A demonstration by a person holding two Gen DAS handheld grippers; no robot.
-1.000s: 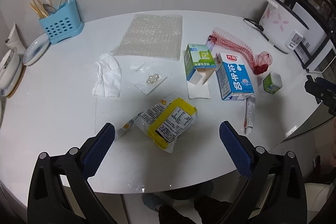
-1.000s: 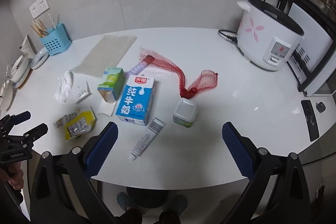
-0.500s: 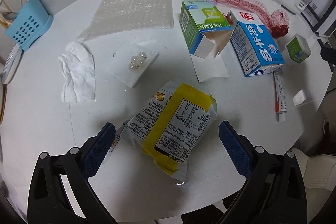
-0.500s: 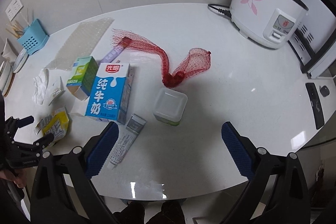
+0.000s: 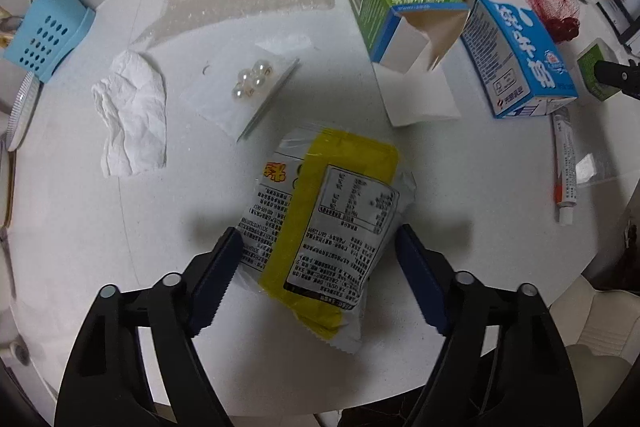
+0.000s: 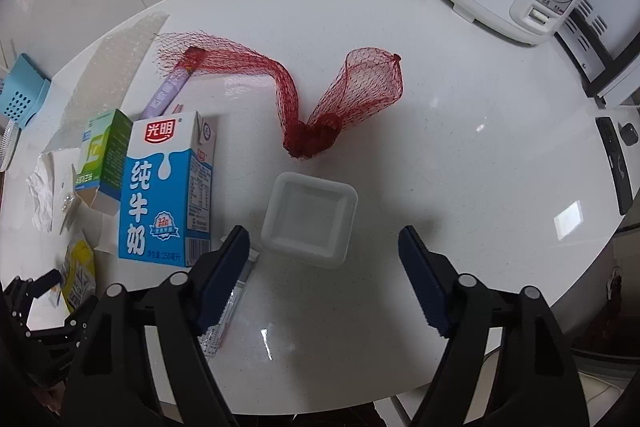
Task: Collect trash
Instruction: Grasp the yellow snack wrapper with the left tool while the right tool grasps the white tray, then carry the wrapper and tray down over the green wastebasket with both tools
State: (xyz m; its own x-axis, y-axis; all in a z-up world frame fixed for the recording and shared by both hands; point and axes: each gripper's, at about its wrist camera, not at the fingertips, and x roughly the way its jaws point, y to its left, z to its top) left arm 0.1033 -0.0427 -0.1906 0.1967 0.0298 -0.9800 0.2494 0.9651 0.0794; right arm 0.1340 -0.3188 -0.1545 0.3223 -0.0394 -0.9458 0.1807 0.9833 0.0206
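My left claw (image 5: 318, 279) points steeply down, its jaws closing, with neither blue pad (image 5: 216, 281) pressing on anything. My right claw (image 6: 322, 277) points steeply down too, jaws closing, both pads (image 6: 420, 281) clear of contact.

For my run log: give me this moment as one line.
left gripper: closing, yellow snack bag between jaws | right gripper: closing over white tub, ungripped

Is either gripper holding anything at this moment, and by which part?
Nothing is held yet. The left gripper is closing around the yellow snack packet; the right gripper is closing near the white tub.
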